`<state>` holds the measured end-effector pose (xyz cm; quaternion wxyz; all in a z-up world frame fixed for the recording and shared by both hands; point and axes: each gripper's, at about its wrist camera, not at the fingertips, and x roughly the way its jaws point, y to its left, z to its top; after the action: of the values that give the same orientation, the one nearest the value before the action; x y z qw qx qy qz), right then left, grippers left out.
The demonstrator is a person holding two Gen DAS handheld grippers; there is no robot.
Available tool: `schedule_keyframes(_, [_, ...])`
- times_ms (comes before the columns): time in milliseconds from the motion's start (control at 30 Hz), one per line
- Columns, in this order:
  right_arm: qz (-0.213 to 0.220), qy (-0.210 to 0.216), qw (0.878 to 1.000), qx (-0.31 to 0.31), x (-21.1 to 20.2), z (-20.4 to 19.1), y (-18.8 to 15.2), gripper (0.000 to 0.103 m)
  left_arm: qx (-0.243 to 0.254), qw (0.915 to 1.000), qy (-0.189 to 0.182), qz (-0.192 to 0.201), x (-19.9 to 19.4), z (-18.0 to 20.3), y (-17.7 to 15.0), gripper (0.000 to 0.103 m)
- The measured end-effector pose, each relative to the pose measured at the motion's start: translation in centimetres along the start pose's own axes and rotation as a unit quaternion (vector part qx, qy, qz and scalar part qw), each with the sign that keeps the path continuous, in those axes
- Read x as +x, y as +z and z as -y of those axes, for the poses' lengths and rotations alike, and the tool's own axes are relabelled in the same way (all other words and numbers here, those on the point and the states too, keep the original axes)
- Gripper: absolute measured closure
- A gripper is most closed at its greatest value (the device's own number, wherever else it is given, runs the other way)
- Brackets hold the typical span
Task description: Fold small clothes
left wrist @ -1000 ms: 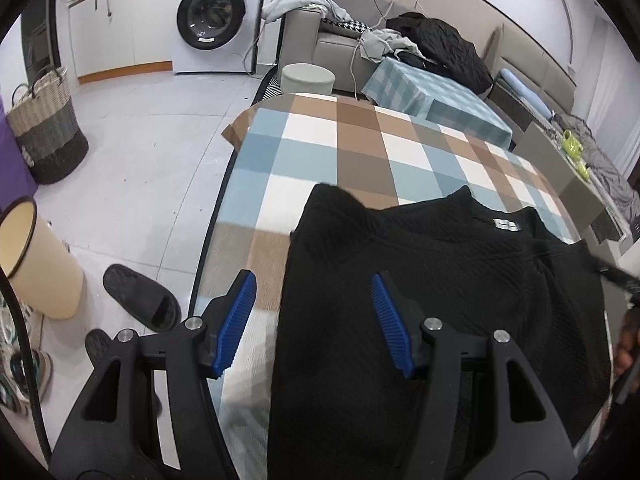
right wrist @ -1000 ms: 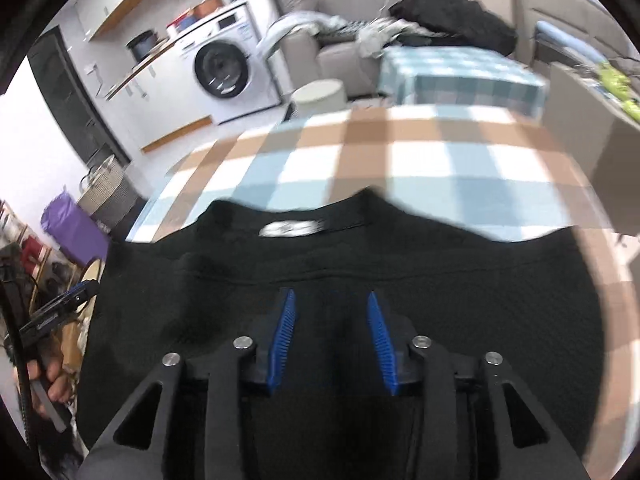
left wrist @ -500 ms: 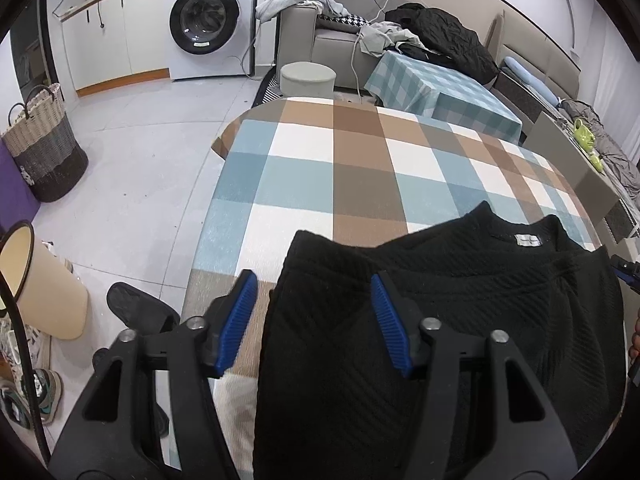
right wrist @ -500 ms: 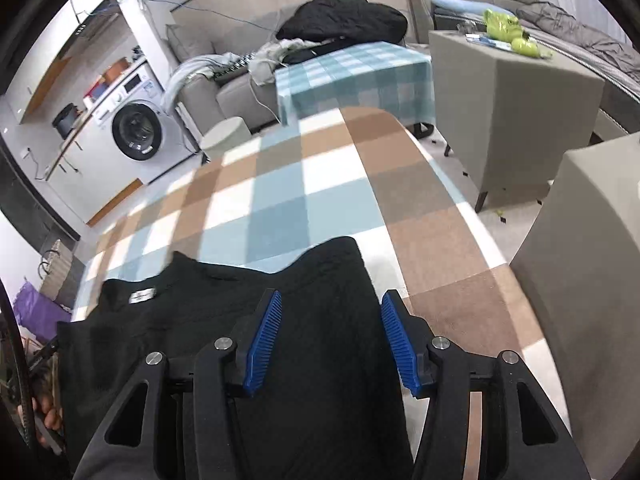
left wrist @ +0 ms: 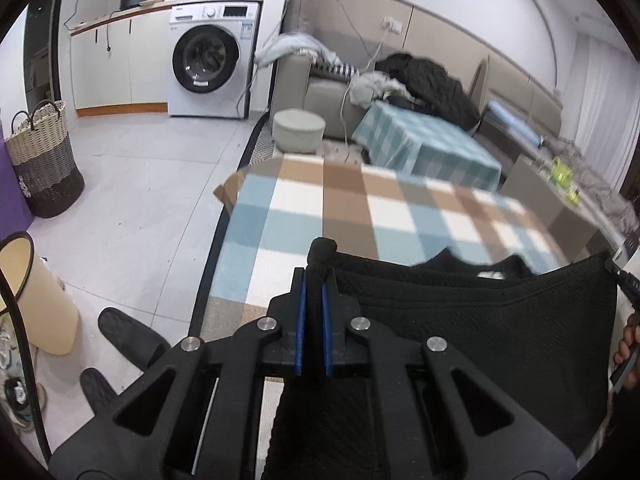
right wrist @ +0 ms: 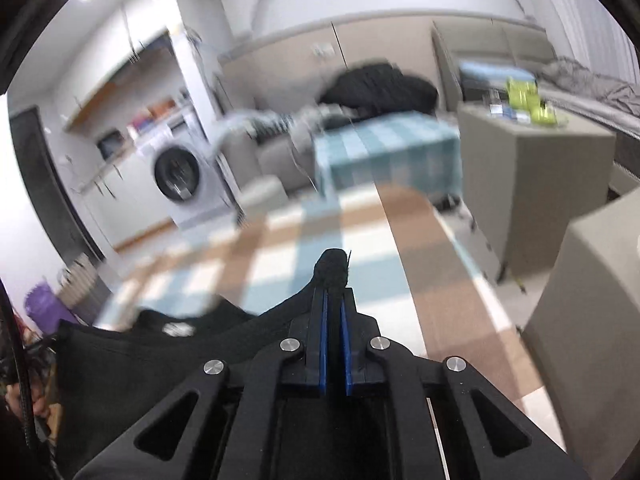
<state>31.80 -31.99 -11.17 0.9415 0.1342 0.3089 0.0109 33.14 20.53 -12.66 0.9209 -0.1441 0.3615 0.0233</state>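
A black knit garment (left wrist: 480, 328) hangs stretched between the two grippers above the checked tablecloth (left wrist: 360, 208). My left gripper (left wrist: 314, 280) is shut on the garment's left corner, which bunches out past the blue pads. My right gripper (right wrist: 333, 296) is shut on the other corner (right wrist: 332, 268). The garment (right wrist: 140, 356) sags to the left in the right wrist view, with its white neck label (right wrist: 178, 329) showing. The right wrist view is motion-blurred.
A table with the blue, brown and white checked cloth (right wrist: 304, 248) lies under the garment. A cream bin (left wrist: 36, 300), slippers (left wrist: 128, 340) and a woven basket (left wrist: 44, 160) stand on the floor at left. A washing machine (left wrist: 212, 68), sofa and grey cabinets (right wrist: 532, 176) lie beyond.
Both grippers have closed on the garment's corners and lifted it off the table. The garment lay flat on the cloth before; now it hangs between them.
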Motion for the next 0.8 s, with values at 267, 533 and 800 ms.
schedule_keyframes(267, [0.023, -0.013, 0.998, 0.056, 0.1, 0.5, 1.7, 0.098, -0.022, 0.9996, 0.004, 0.017, -0.8, -0.8, 1.4, 0.099])
schedule_keyframes(533, [-0.068, -0.072, 0.993, 0.067, 5.7, 0.7, 0.3, 0.088, -0.026, 0.9968, 0.049, -0.057, 3.7, -0.6, 0.8, 0.088])
schedule_keyframes(800, [-0.125, -0.044, 0.99, 0.037, 3.5, -0.1, -2.7, 0.065, -0.016, 0.9971, 0.054, -0.051, 0.8, -0.6, -1.9, 0.057])
